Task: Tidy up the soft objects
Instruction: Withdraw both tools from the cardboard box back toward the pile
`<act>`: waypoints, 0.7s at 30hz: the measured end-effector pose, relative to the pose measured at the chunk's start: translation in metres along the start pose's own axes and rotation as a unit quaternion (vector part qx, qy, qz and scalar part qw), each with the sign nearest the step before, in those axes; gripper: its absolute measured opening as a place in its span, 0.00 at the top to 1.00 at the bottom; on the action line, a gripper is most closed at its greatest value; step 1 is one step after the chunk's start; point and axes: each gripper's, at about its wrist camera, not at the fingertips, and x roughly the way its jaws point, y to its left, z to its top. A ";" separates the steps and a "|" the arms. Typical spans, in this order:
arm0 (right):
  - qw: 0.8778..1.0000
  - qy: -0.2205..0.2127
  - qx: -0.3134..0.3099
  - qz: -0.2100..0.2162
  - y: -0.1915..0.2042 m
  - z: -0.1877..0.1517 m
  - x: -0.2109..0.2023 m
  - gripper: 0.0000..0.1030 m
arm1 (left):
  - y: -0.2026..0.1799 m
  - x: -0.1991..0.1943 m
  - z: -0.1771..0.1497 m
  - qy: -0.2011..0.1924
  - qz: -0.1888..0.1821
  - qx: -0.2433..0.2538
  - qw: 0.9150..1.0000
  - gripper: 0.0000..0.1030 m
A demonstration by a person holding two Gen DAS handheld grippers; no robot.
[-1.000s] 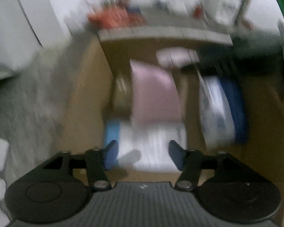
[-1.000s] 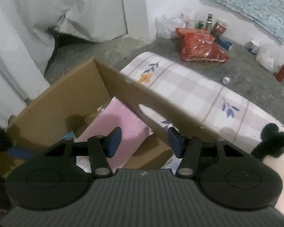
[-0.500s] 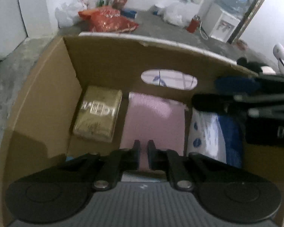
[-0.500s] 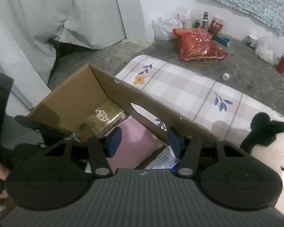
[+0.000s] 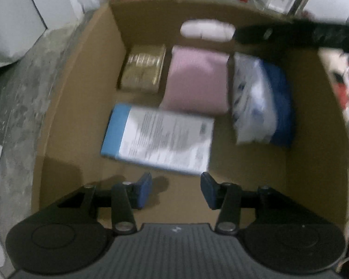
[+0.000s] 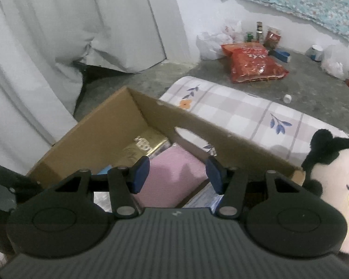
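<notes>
Matt cardboard box (image 5: 81, 107), glossy gold packet (image 5: 143, 69)

Ahead of my left fingers (image 5: 143, 189), the flat packet (image 5: 158, 139) lies in the cardboard box (image 5: 81, 88). Beyond it sit the foil pack (image 5: 143, 68) to the left, the folded cloth (image 5: 197, 81) in the middle and the bagged bundle (image 5: 258, 97) to the right. Right of my right fingers (image 6: 215, 174), outside the box, rests the plush doll (image 6: 335, 179).

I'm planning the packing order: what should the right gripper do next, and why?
Probably swing the right gripper toward the black-eared plush doll and grasp it. Its jaws are open and empty, the doll sits outside the brown cardboard box, and the box floor shows free space.
</notes>
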 end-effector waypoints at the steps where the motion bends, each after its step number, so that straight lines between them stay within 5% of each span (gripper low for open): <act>1: 1.000 -0.001 -0.004 0.000 0.002 0.000 -0.002 0.48 | 0.001 0.006 -0.001 0.009 0.008 0.000 1.000 0.53; 6: 1.000 -0.006 0.000 0.009 0.007 -0.001 -0.012 0.48 | 0.018 0.037 0.003 0.034 0.008 -0.038 0.999 0.53; 9: 1.000 -0.005 -0.005 0.006 0.007 -0.003 -0.016 0.48 | 0.025 0.045 0.007 0.037 -0.026 -0.068 0.997 0.54; 21: 1.000 -0.007 0.006 -0.002 -0.007 -0.013 -0.033 0.48 | 0.015 0.035 0.011 0.029 -0.016 -0.059 0.998 0.53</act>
